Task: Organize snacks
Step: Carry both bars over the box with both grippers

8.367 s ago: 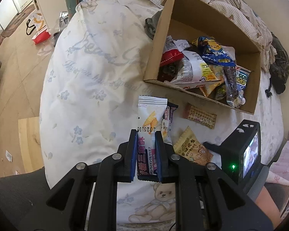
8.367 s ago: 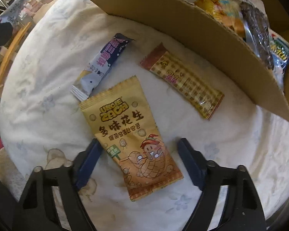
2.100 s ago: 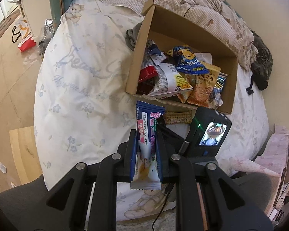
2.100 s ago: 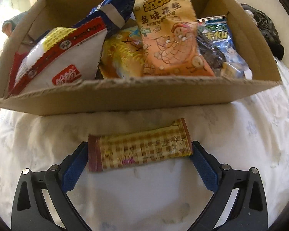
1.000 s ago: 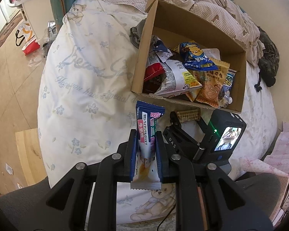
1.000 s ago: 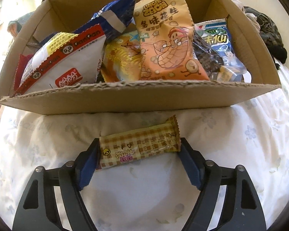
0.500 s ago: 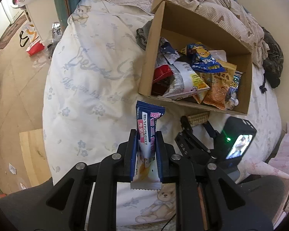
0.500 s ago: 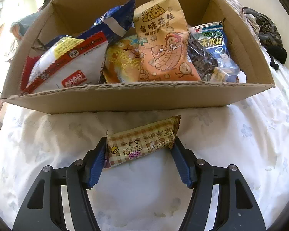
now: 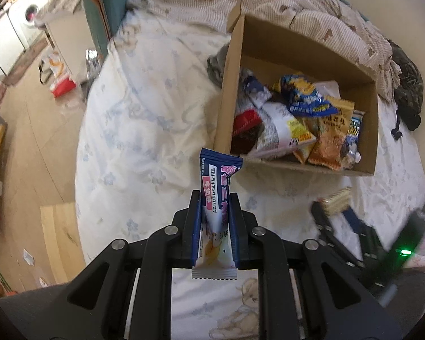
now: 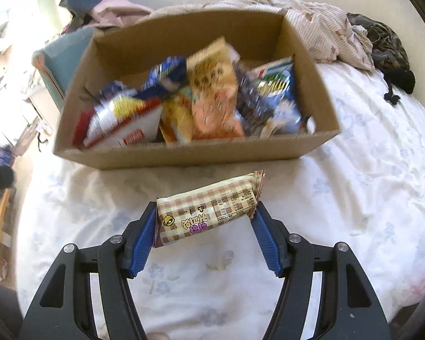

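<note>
White floral bedding carries a cardboard box already crowded with snack packets, its open top turned upward so more can be dropped in. The right gripper holds a checkered wafer bar by its two short ends, above the sheet and just in front of the near wall of the box. Its jaws closed in within the last second and now press on both ends, standing fairly wide because the bar lies lengthwise between them. The left gripper is clamped narrow on a blue and white snack bar, held upright and off the bed, probably waiting its turn. I judge the wafer bar goes into the box next.
</note>
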`<state>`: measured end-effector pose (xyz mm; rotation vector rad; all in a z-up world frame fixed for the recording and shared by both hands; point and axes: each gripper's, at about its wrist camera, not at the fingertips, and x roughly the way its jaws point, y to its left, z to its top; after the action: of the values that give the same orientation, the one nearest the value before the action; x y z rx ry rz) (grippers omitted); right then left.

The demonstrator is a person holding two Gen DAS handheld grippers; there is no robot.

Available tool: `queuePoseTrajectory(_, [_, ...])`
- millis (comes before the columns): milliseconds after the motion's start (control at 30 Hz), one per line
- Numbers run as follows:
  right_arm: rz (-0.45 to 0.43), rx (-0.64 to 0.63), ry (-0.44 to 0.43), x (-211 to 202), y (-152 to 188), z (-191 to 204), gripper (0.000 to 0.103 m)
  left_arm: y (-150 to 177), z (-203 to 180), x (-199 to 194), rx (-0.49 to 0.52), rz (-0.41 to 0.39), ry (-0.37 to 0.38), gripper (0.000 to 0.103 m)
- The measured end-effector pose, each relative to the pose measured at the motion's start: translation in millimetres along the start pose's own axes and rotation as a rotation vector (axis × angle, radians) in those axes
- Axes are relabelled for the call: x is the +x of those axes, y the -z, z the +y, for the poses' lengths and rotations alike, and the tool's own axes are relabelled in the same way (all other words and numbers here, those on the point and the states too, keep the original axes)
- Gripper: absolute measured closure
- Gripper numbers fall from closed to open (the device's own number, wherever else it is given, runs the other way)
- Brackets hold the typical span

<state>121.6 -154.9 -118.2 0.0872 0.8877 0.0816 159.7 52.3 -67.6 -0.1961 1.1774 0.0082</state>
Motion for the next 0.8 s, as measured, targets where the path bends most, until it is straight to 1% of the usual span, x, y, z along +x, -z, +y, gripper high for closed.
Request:
queuePoseTrajectory(67, [-0.028,0.006,-0.022,-14.9,-13.7,-4.8,0.035,-0.8,-2.8,-8.2,0.019,-0.052,-0.016,0.088])
queuePoseTrajectory(167, [-0.065,0.007,-0.060,-35.3,-32.6,-5.4,0.035,-1.5,-4.6,-17.0,0.030,-0.100,-0.016,0.088])
queuePoseTrajectory(233, [-0.083,0.001,-0.079,-46.5,-40.8,-4.2,0.035,-4.3,-6.1,-22.0,0.027,-0.123,-0.006,0.088])
queuePoseTrajectory(333, [-0.081,-0.014,-0.114,-52.7,-57.0,-5.2,0.035,-15.8,-16.9,-29.0,0.062,-0.152,0.020,0.088])
queuePoseTrajectory(400, [-0.083,-0.018,-0.124,-52.6,-67.0,-8.9,0.035,-26.7,-25.1,-32.6,0.079,-0.174,0.018,0.088])
queuePoseTrajectory(633, [-0.078,-0.019,-0.162,-39.9,-100.2,-15.6,0.035,-60.9,-50.6,-21.4,0.114,-0.176,0.024,0.088])
queuePoseTrajectory(733, [-0.057,-0.025,-0.183,-24.6,-114.3,-16.6,0.035,-74.3,-60.5,-11.6,0.128,-0.180,0.022,0.088])
queuePoseTrajectory(800, [-0.037,-0.021,-0.214,-11.4,-122.2,-17.3,0.035,-82.7,-66.4,-3.1,0.135,-0.184,0.018,0.088])
